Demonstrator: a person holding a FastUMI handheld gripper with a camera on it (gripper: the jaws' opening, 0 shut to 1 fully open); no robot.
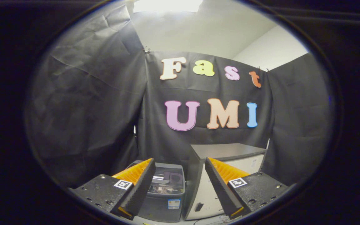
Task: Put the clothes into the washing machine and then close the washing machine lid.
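A small grey top-loading washing machine (pixel 166 190) stands on the floor beyond my fingers, a little left of the gap between them. Its dark see-through lid (pixel 168 177) lies flat on top. My gripper (pixel 180 164) is held high and well back from the machine, open, with nothing between the two fingers. I cannot make out any clothes from here.
A taller white cabinet with a grey top (pixel 227 151) stands right beside the washing machine, on its right. Black cloth walls close the booth behind and on both sides. A cable (pixel 208 221) lies on the light floor in front of the cabinet.
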